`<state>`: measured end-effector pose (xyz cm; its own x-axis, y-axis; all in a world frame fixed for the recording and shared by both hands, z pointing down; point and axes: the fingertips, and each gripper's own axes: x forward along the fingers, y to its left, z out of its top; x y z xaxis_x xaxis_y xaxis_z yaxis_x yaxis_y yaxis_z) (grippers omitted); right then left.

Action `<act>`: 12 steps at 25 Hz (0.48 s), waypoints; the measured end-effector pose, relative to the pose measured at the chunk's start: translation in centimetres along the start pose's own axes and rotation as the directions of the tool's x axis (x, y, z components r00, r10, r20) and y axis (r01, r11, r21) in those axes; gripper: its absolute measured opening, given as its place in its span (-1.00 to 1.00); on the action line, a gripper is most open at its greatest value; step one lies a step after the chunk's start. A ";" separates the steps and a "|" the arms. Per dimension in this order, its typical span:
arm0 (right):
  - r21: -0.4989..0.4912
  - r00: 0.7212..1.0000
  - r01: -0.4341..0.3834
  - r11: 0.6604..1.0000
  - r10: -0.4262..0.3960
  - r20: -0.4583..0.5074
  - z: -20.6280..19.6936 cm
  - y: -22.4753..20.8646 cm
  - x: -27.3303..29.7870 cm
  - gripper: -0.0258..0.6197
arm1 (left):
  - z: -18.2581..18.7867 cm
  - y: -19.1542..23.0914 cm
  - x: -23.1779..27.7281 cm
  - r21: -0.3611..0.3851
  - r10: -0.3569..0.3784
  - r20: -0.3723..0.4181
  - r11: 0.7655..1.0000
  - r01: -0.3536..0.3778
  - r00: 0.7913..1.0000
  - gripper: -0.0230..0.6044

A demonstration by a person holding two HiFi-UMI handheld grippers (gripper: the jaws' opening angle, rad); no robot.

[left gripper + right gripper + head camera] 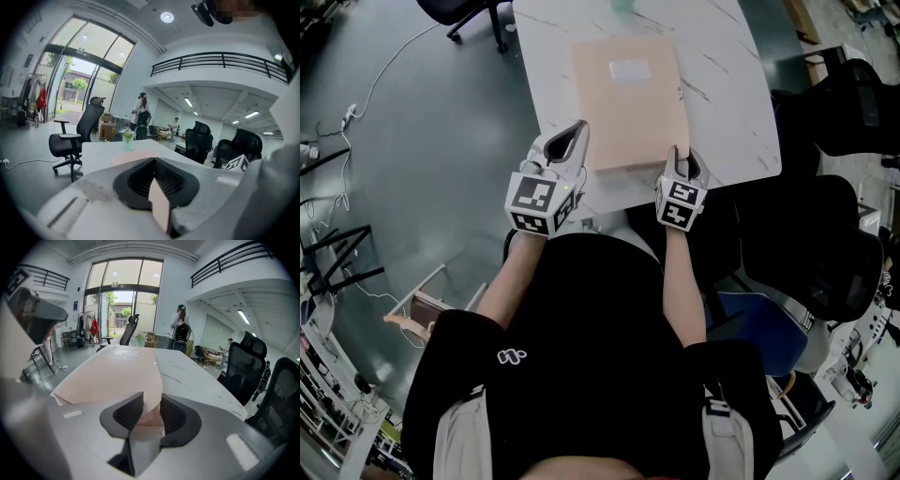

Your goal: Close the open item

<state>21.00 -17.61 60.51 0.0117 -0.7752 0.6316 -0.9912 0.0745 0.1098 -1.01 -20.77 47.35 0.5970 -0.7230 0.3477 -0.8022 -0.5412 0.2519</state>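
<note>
A white marble-patterned table (727, 84) stands on a grey floor, with black office chairs (839, 234) to its right. The right gripper (149, 416) has its jaws wide apart, and the near edge of the pink folder (628, 103) sits loose between them. The left gripper (580, 126) is pinched onto the folder's near left edge. The folder lies flat and closed just beyond both tools. Both bare forearms reach forward to the table's near edge.
</note>
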 end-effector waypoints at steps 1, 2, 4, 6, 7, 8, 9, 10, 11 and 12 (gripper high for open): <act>-0.006 1.000 0.010 1.000 -0.010 -0.004 0.0 -0.1 0.0 -0.60 | 0.0 0.0 0.0 -0.001 -0.001 0.000 1.000 0.001 1.000 -0.93; -0.024 1.000 0.025 0.999 -0.025 -0.014 -0.1 -0.2 0.0 -0.58 | -0.1 0.0 0.1 -0.002 -0.001 0.000 1.000 0.001 1.000 -0.93; -0.138 0.997 0.059 0.989 -0.066 -0.049 -0.5 -0.3 0.1 -0.36 | -0.1 0.0 0.1 -0.003 -0.002 -0.001 1.000 0.002 1.000 -0.92; -0.288 0.994 0.072 0.955 -0.093 -0.057 -0.5 0.4 0.2 -0.57 | -0.1 0.1 0.0 -0.006 -0.002 -0.001 1.000 0.002 1.000 -0.93; -0.340 0.994 0.073 0.938 -0.098 -0.056 -0.4 0.8 0.3 -0.69 | -0.1 0.1 0.0 -0.007 -0.002 -0.001 1.000 0.002 1.000 -0.93; -0.372 0.993 0.074 0.925 -0.102 -0.056 -0.3 1.1 0.4 -0.73 | -0.1 0.1 0.0 -0.008 -0.003 -0.001 1.000 0.003 1.000 -0.93; -0.387 0.993 0.075 0.919 -0.104 -0.056 -0.1 1.4 0.6 -0.78 | -0.2 0.1 0.0 -0.008 -0.005 -0.002 1.000 0.005 1.000 -0.93; -0.391 0.993 0.071 0.917 -0.101 -0.056 0.1 1.5 0.8 -0.82 | -0.2 0.0 0.0 -0.008 -0.006 -0.003 1.000 0.006 1.000 -0.93; -0.391 0.994 0.064 0.918 -0.093 -0.055 0.4 1.7 1.1 -0.83 | -0.3 0.0 0.0 -0.008 -0.006 -0.004 1.000 0.006 1.000 -0.93; -0.390 0.995 0.053 0.919 -0.081 -0.055 0.7 1.9 1.4 -0.83 | -0.3 0.1 0.0 -0.008 -0.004 -0.004 1.000 0.004 1.000 -0.93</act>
<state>18.99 -18.98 61.05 0.0992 -0.7432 0.6617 -0.8590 0.2717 0.4339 -1.07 -20.69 47.62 0.6004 -0.7188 0.3506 -0.7997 -0.5407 0.2609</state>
